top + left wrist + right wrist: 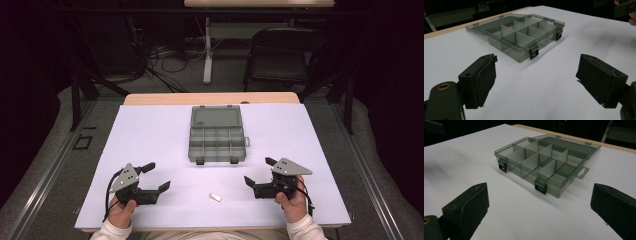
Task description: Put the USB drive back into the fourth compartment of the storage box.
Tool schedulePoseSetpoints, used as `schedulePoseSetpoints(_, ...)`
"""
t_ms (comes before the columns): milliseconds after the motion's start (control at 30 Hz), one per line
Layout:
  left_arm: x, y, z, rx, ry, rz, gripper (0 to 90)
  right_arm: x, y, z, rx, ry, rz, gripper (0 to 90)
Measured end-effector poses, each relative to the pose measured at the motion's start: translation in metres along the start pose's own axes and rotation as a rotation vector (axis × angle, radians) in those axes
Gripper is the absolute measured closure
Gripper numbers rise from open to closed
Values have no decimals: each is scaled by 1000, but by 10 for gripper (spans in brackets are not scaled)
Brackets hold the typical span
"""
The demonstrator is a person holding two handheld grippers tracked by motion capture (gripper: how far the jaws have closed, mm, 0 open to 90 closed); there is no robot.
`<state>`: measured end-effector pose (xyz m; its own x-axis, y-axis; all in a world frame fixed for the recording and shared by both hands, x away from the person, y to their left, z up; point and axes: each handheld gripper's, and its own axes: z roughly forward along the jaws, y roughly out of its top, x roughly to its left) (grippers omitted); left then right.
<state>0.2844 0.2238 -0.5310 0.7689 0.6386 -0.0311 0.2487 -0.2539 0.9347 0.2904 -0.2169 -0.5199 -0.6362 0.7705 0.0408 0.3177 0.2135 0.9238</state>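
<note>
Both tongs rest low over the near part of the white worktop [150,130], one in each hand, and both are released, with nothing between the jaws. The left tongs [159,176] sit at the near left, the right tongs [259,171] at the near right, and each points inward and slightly forward. From the left gripper view [536,75] and the right gripper view [539,210], the jaws stand wide apart with bare worktop between them.

The compartment box [217,136] lies in the middle of the worktop, ahead of both hands and well apart from either. Its lid is swung fully back, flat on the far side, so the divided cells face up and can be reached from above. The two black latches on its near wall hang loose toward the person. All cells I can see look empty.

A small pale piece [215,197] lies on the worktop between the two tongs, nearer the person than the box, touching neither tongs nor box. It is too small to tell what it is.

Judgement: the open box facing up and the lone piece in front suggest sorting into a cell. The symmetric, spread hold looks like a ready stance. Either hand could reach the piece; the right is slightly nearer.
</note>
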Motion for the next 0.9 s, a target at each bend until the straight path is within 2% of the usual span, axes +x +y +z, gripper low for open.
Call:
schedulePoseSetpoints(67, 0, 0, 0, 1, 0, -2, 157, 0, 0, 1, 18, 9, 11, 13)
schedulePoseSetpoints(333, 1, 0, 1, -9, -11, -15, 156, 3, -1, 2, 19, 27, 16, 5)
schedulePoseSetpoints(633, 0, 0, 0, -8, -18, -7, 157, 8, -1, 4, 35, 30, 7, 18)
schedulePoseSetpoints(900, 1, 0, 1, -12, -23, -13, 156, 11, -1, 7, 42, 33, -6, 64)
